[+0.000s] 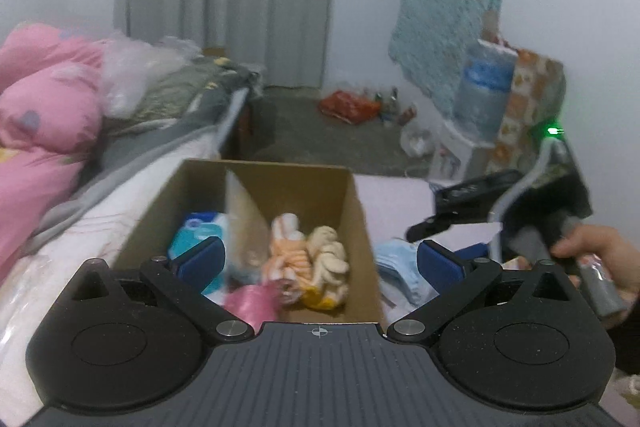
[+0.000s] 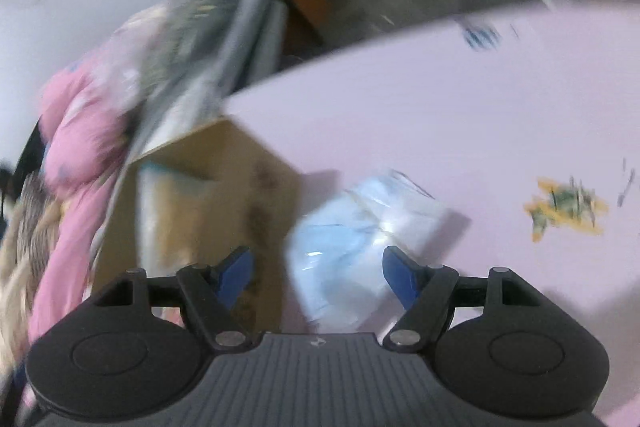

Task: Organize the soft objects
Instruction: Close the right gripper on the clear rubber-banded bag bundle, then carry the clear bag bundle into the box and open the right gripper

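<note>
A pack of blue masks [image 2: 360,251] in clear wrap is seen low and centre in the right wrist view, lying flat on the pink sheet [image 2: 460,115] just right of the box [image 2: 224,187]. Its long axis is tilted, running from the lower left of the frame to the upper right, with one corner pointing to the upper right. In the left wrist view the same pack [image 1: 396,267] is seen only in part, at the right foot of the box [image 1: 356,211].

The right gripper [image 2: 318,273] is held above the pack, angled down at it, its blue pads spread wide. The pack is seen between them, but no pad is pressed on it. The view is blurred and rolled, so the box leans to the left.

The left gripper [image 1: 320,261] is pointed down into the box, its pads spread and nothing pinched. The box is split by a card divider [image 1: 244,219]. Rolled cloths [image 1: 308,259], orange and cream, are seen right of the divider; a blue and white pack [image 1: 196,231] is seen left of it.

At the right edge of that view a hand [image 1: 600,259] is wrapped round the grey handle of the right gripper, which is tilted toward the box.
</note>
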`<state>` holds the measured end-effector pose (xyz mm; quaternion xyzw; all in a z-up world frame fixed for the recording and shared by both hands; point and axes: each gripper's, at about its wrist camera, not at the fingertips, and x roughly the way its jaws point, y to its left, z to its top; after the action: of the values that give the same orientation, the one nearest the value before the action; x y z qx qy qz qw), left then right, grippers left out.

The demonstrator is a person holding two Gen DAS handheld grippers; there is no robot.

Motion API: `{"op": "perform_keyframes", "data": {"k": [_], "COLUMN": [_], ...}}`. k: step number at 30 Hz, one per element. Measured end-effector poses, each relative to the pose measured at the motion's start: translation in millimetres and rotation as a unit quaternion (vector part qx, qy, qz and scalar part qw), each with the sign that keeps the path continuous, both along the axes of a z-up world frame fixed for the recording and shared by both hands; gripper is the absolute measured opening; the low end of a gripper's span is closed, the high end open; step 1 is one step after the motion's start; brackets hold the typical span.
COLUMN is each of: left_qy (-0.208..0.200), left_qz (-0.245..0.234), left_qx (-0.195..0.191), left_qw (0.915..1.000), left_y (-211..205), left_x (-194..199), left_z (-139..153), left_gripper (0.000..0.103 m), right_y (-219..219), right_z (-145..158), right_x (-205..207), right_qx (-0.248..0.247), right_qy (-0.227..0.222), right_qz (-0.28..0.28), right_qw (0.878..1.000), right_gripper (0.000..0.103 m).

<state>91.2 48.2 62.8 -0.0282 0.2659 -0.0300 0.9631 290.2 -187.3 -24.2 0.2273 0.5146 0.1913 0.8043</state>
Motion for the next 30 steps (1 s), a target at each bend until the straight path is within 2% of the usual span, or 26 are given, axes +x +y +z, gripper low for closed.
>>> {"op": "perform_keyframes", "data": {"k": [2, 7, 8, 13, 15, 16, 17, 18, 19, 26, 30], "left_qy": [0.005, 0.009, 0.01, 0.013, 0.012, 0.013, 0.014, 0.013, 0.012, 0.018, 0.015], "left_qz": [-0.006, -0.016, -0.018, -0.011, -0.01, -0.01, -0.008, -0.006, -0.003, 0.032, 0.055], "left_qx": [0.009, 0.014, 0.014, 0.021, 0.013, 0.008, 0.005, 0.005, 0.006, 0.001, 0.004], "left_qw": [0.9999, 0.9997, 0.9997, 0.9996, 0.9998, 0.9998, 0.9999, 0.9999, 0.9999, 0.9993, 0.9984], "left_y": [-8, -15, -16, -15, -11, -9, -7, -4, -1, 19, 34], "left_x": [5, 14, 15, 21, 19, 18, 18, 16, 15, 5, -5], "left_z": [-3, -7, -8, -12, -12, -12, -12, -12, -11, -12, -11], "left_gripper": [0.103, 0.103, 0.103, 0.103, 0.103, 0.103, 0.103, 0.103, 0.103, 0.103, 0.103], "right_y": [-8, -7, -7, 10, 14, 16, 14, 12, 11, -6, -22], "right_z": [-20, -53, -54, -49, -50, -50, -49, -48, -46, -39, -20], "right_x": [13, 29, 30, 28, 28, 27, 24, 23, 21, 11, -7], "right_qx": [0.017, 0.018, 0.026, -0.006, -0.012, -0.007, -0.006, -0.007, -0.008, -0.001, 0.008], "right_qy": [0.033, 0.068, 0.058, 0.032, 0.023, 0.023, 0.02, 0.013, 0.004, -0.012, -0.034], "right_qz": [-0.028, -0.053, -0.05, -0.028, -0.019, -0.012, -0.013, -0.015, -0.016, -0.03, -0.04], "right_qw": [0.999, 0.996, 0.997, 0.999, 0.999, 1.0, 1.0, 1.0, 1.0, 0.999, 0.999], "right_gripper": [0.08, 0.08, 0.08, 0.08, 0.069, 0.068, 0.06, 0.046, 0.043, 0.04, 0.04]}}
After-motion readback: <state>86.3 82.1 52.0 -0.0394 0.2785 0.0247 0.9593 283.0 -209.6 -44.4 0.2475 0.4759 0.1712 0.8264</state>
